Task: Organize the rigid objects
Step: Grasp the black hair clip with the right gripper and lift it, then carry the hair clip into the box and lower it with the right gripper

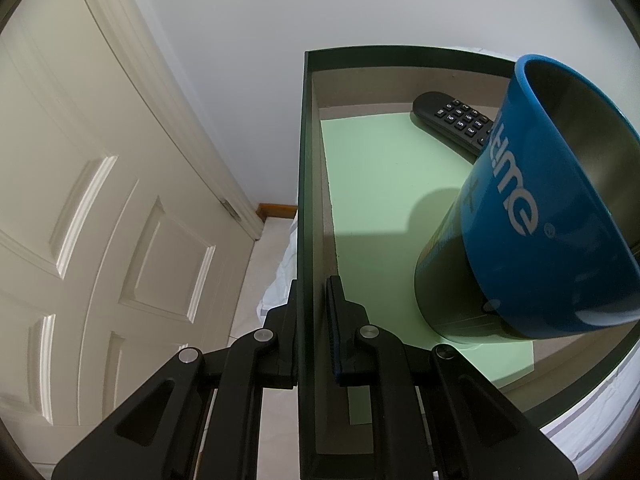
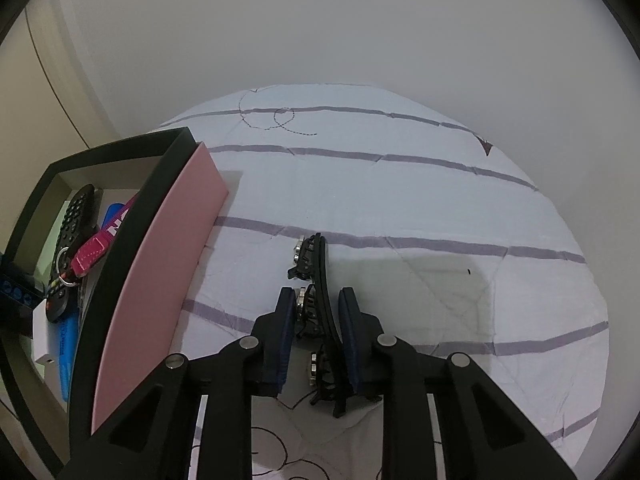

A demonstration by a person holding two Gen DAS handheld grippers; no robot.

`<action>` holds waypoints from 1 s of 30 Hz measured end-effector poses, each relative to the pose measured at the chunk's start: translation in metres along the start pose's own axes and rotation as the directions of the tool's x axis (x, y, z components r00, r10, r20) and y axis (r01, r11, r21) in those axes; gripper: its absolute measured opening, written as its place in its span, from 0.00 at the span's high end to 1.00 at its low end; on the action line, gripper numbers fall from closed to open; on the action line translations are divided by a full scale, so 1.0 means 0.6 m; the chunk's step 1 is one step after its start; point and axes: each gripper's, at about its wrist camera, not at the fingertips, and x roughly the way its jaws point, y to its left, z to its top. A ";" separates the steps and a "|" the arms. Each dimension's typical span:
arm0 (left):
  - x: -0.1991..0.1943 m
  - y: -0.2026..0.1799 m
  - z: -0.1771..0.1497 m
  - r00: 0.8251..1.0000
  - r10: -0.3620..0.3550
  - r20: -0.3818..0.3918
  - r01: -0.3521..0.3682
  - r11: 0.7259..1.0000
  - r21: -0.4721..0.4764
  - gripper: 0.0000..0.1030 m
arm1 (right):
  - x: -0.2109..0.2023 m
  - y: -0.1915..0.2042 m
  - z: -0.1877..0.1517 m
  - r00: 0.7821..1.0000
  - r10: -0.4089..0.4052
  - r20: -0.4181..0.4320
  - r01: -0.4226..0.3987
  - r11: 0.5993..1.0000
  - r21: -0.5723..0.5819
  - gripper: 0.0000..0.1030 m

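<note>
Bedsheet (image 2: 400, 200), pale with purple stripes, fills the right wrist view, and on it lies a black hair clip (image 2: 316, 280) with small metal studs. The right claw (image 2: 316, 300) has its two blue-padded fingers closed narrowly on the middle of the clip, one pad on each side, the clip's ends reaching out ahead of and behind the pads. Just to the left stands a box (image 2: 132, 184) with dark walls and a pink outer side. Inside it lie a black remote (image 2: 72, 220), a pink strap with a key ring, a blue item and a small white one.

The left claw (image 1: 312, 308) is clamped narrowly on the box's dark wall (image 1: 306, 160), one finger inside, one outside. In that view a blue mug (image 1: 532, 200) sits tilted in the box, partly covering the remote (image 1: 452, 118) on the green floor. A cream door (image 1: 100, 200) stands to the left.
</note>
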 end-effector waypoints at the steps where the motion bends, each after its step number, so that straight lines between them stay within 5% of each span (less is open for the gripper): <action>1: 0.000 0.001 0.000 1.000 -0.002 0.000 0.002 1.000 -0.001 0.91 | 0.001 0.000 -0.003 1.000 0.001 0.000 -0.001 1.000 -0.006 0.78; 13: 0.003 0.005 -0.002 1.000 -0.004 0.003 0.004 1.000 0.004 0.92 | -0.094 -0.001 -0.024 0.982 0.112 0.149 -0.123 0.990 0.065 0.82; 20: 0.002 0.006 -0.004 1.000 -0.007 0.006 0.007 1.000 0.005 0.92 | -0.184 0.107 -0.027 0.942 0.253 0.221 -0.246 0.968 -0.059 0.82; 26: 0.004 0.006 -0.003 1.000 -0.010 0.007 0.010 1.000 0.003 0.92 | -0.168 0.207 -0.046 0.929 0.355 0.101 -0.333 0.925 -0.185 0.82; 30: 0.003 0.006 -0.003 1.000 -0.011 0.008 0.011 1.000 0.002 0.92 | -0.118 0.240 -0.063 0.944 0.329 0.009 -0.320 0.926 -0.202 0.82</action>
